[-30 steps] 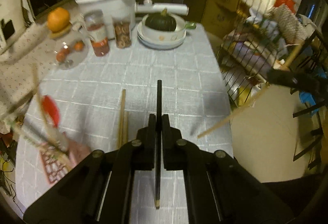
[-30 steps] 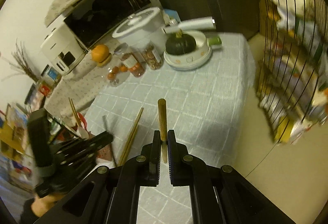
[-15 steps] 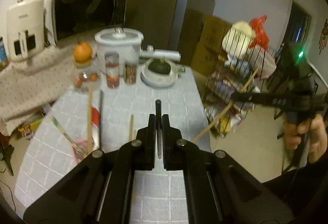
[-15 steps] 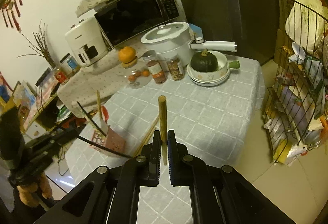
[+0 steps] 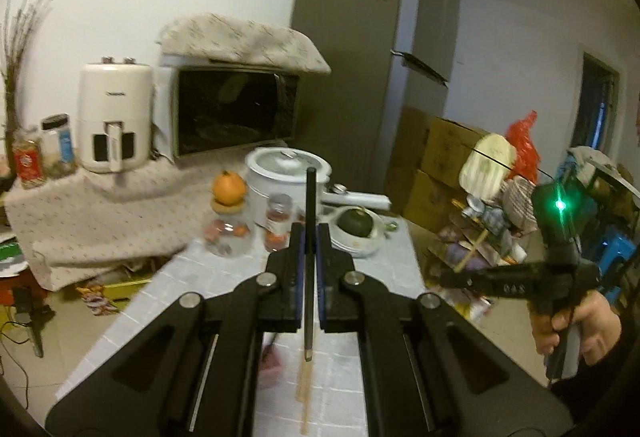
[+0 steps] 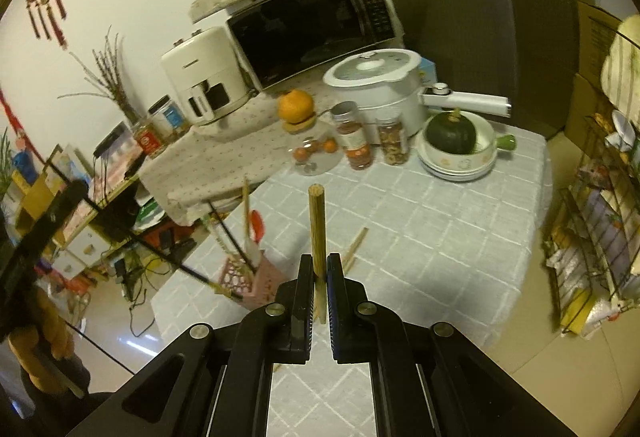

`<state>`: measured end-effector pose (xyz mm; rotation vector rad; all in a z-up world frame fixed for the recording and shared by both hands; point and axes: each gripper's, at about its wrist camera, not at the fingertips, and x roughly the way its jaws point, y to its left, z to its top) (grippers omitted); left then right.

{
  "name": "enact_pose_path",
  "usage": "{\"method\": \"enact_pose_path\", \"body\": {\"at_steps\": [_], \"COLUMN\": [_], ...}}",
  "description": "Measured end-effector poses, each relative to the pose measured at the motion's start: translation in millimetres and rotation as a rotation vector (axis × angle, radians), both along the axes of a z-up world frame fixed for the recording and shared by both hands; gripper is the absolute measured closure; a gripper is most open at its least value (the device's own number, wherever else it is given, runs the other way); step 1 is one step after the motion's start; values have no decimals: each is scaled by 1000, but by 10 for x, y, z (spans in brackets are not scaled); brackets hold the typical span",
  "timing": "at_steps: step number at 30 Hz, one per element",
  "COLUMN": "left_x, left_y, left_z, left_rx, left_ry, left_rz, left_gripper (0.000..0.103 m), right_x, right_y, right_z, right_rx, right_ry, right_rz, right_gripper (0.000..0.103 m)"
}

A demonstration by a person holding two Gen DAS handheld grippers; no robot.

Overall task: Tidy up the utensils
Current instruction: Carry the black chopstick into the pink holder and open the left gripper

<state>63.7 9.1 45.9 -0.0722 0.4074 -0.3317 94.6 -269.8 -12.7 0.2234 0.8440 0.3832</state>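
Observation:
My left gripper (image 5: 310, 235) is shut on a black chopstick (image 5: 309, 197), which sticks out past the fingertips and back between the fingers. My right gripper (image 6: 319, 262) is shut on a light wooden chopstick (image 6: 317, 221) that points up and forward. Both hang above the grey checked table (image 6: 440, 237). A pink utensil holder (image 6: 250, 279) stands near the table's left edge with several chopsticks and a red spoon (image 6: 256, 225) in it. A pair of wooden chopsticks (image 6: 354, 249) lies on the cloth beside the holder. In the right wrist view the black chopstick (image 6: 192, 269) slants toward the holder.
At the table's far end stand a white electric pot (image 6: 376, 85), stacked bowls with a dark green squash (image 6: 450, 135), jars (image 6: 354, 141) and an orange (image 6: 296, 105). A microwave (image 6: 312, 25) and air fryer (image 6: 200, 77) sit behind. A wire rack (image 6: 592, 221) stands to the right.
Both grippers have risen with their chopsticks still held. The left wrist view has swung up from the tabletop toward the wall, and the table has dropped lower in both views.

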Motion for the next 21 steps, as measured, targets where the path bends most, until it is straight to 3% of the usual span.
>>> {"method": "enact_pose_path", "body": {"at_steps": [9, 21], "left_x": [301, 658], "left_y": [203, 179], "left_z": [-295, -677], "left_rx": [35, 109], "left_ry": [79, 214], "left_rz": [108, 148], "left_gripper": [97, 97], "right_x": [60, 53], "right_y": [257, 304], "right_z": [-70, -121], "right_rx": [-10, -6], "right_ry": [27, 42], "right_rz": [29, 40], "right_gripper": [97, 97]}}
